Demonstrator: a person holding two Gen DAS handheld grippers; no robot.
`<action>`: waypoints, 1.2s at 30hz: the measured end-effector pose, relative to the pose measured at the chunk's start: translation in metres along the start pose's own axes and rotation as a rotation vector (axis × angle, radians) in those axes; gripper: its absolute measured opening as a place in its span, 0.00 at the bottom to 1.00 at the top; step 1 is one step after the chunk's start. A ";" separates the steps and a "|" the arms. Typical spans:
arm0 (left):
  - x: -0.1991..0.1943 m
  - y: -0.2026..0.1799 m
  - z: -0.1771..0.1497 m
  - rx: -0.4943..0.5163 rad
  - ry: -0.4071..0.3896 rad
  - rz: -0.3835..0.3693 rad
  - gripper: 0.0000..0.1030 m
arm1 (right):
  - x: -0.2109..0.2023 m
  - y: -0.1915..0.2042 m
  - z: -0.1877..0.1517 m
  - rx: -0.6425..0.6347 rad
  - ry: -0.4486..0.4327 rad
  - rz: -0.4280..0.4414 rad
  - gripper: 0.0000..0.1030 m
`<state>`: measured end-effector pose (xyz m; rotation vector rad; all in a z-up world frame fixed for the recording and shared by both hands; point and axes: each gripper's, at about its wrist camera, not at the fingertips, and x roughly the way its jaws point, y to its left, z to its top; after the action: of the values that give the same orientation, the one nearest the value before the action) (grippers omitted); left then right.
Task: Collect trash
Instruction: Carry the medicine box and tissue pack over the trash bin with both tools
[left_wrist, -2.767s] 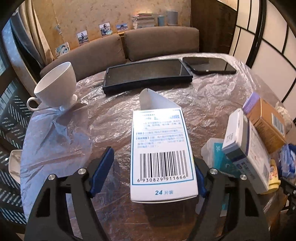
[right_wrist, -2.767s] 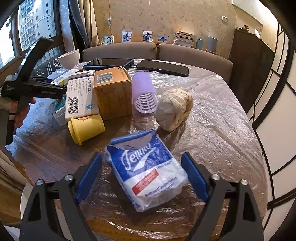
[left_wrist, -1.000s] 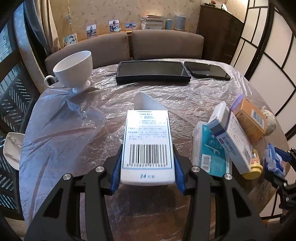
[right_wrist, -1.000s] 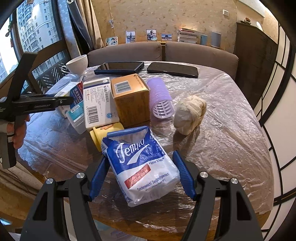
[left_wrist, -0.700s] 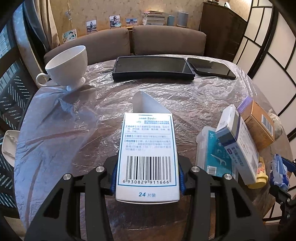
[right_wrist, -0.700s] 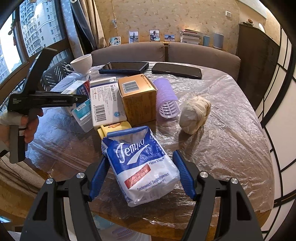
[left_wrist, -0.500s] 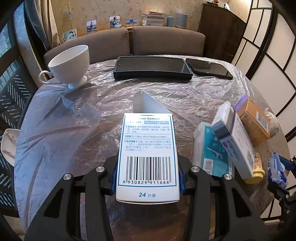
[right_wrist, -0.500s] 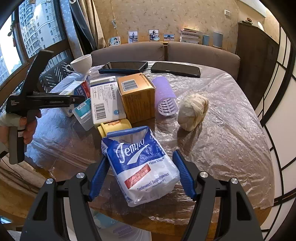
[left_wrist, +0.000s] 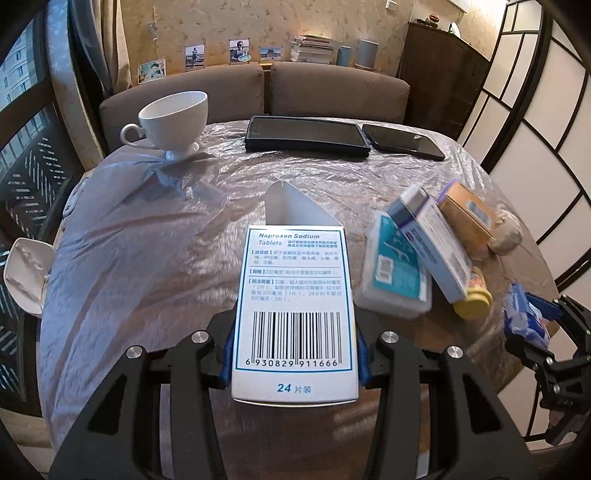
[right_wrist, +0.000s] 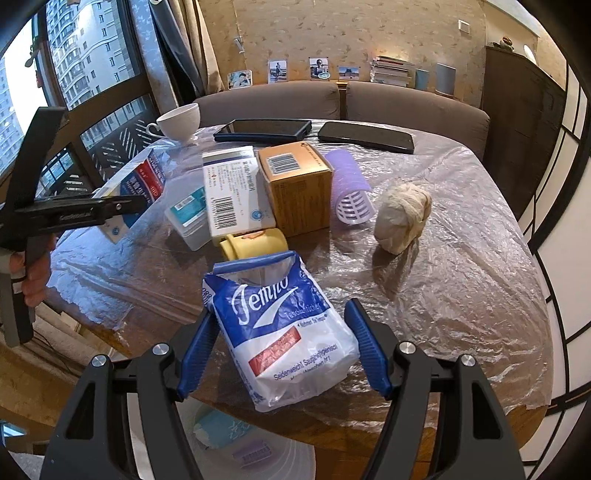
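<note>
Left gripper (left_wrist: 295, 354) is clamped on a white pill box (left_wrist: 295, 310), barcode face up and end flap open, held over the near part of the table (left_wrist: 147, 236). Right gripper (right_wrist: 282, 347) grips a blue-and-white tissue pack (right_wrist: 280, 332) at the table's near edge, both blue pads pressed into its sides. Behind the pack lies a yellow cup (right_wrist: 255, 242) on its side, then a clear floss case (right_wrist: 188, 218), a white carton (right_wrist: 232, 188) leaning on a brown box (right_wrist: 299, 184), a purple roller (right_wrist: 351, 192) and a paper wad (right_wrist: 402, 218). Toward the far edge sit a teacup (left_wrist: 173, 123), a tablet (left_wrist: 306, 134) and a phone (left_wrist: 402, 142). Crinkled plastic sheet (right_wrist: 461, 277) covers the tabletop.
</note>
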<state>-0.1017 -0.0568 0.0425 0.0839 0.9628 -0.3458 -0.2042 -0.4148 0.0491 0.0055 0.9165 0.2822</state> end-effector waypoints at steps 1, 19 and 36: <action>-0.002 0.000 -0.002 0.000 -0.001 -0.003 0.46 | -0.001 0.001 0.000 -0.001 0.001 0.003 0.66; -0.037 -0.029 -0.062 0.051 0.045 -0.044 0.46 | -0.026 0.027 -0.019 -0.039 0.024 0.070 0.66; -0.060 -0.047 -0.101 0.109 0.083 -0.104 0.46 | -0.042 0.040 -0.048 -0.061 0.078 0.106 0.66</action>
<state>-0.2275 -0.0638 0.0373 0.1492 1.0326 -0.4943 -0.2759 -0.3922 0.0577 -0.0134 0.9867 0.4117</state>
